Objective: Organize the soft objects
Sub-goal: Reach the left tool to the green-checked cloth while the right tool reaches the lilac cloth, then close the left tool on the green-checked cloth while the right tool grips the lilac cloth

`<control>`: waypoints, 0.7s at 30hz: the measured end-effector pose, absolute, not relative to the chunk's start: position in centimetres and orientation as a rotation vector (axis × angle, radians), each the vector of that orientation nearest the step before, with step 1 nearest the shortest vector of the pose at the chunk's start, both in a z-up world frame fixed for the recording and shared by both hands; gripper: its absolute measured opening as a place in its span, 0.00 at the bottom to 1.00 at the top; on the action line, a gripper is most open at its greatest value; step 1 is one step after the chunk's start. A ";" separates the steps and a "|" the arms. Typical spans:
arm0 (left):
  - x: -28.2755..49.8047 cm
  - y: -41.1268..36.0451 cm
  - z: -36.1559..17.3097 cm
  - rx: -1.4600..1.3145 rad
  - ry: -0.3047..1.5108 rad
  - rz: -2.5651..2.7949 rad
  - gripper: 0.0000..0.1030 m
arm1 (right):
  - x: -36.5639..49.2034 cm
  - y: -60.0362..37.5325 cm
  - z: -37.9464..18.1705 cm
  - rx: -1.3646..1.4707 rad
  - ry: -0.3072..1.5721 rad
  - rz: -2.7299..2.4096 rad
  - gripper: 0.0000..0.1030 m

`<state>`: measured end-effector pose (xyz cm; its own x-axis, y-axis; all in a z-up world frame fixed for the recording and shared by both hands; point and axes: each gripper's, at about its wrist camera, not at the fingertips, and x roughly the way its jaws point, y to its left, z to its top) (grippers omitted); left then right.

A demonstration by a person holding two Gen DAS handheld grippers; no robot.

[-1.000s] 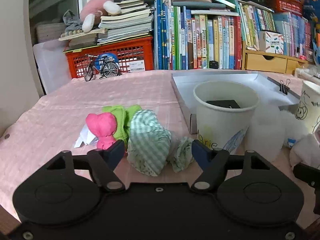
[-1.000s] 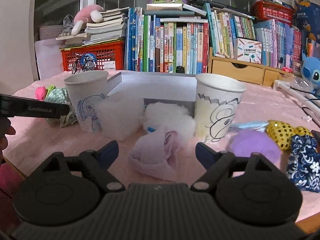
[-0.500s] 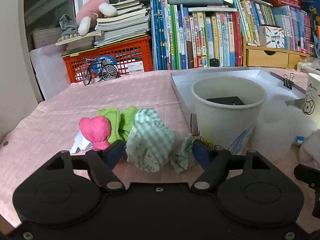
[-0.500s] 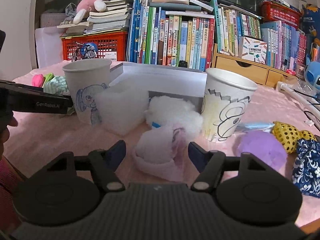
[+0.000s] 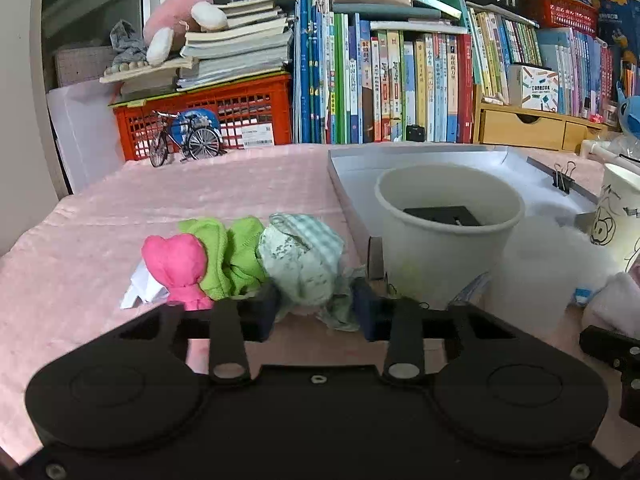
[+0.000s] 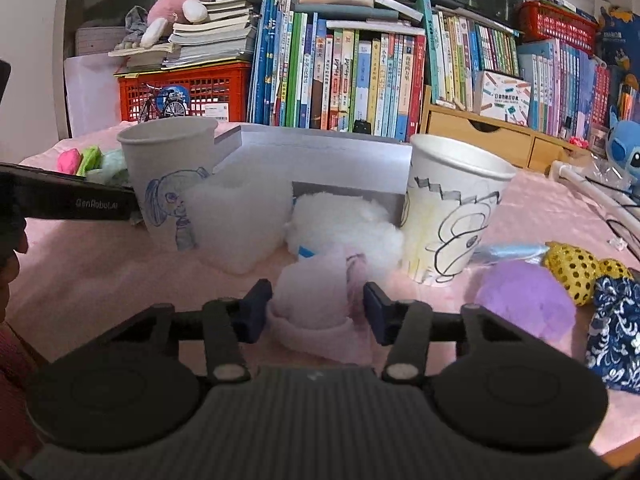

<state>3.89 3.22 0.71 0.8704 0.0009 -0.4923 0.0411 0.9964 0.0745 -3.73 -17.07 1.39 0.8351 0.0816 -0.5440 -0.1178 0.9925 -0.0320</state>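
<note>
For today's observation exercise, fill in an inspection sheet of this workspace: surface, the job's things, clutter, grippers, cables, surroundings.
Surface: pink quilted cloth covering the table.
Job's things: pale green checked bundle beside a green cloth and a pink cloth; pale pink cloth, purple pompom, white fluff.
Clutter: two drawn-on paper cups, grey shallow box, binder clip, toy bicycle.
Grippers: left gripper closing, pads against the checked bundle; right gripper closing, pads against the pale pink cloth.
Cables: thin dark wires at the far right.
Surroundings: book row, red crate, wooden drawers.
</note>
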 end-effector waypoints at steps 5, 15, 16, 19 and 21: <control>2.7 3.7 1.8 0.068 0.487 0.002 0.24 | -3.9 -17.4 1.9 -0.049 0.578 0.120 0.45; 1.1 5.6 6.1 -0.007 0.409 -0.008 0.24 | -4.4 -18.7 4.5 -0.002 0.533 0.154 0.44; 1.2 5.8 6.6 -0.016 0.405 -0.016 0.24 | -4.4 -18.8 4.8 0.003 0.528 0.157 0.44; 1.4 6.0 8.0 -0.032 0.398 -0.050 0.24 | -4.3 -19.4 6.0 0.026 0.507 0.171 0.44; 1.7 6.1 8.8 -0.049 0.402 -0.077 0.24 | -4.1 -19.8 6.7 0.034 0.494 0.176 0.44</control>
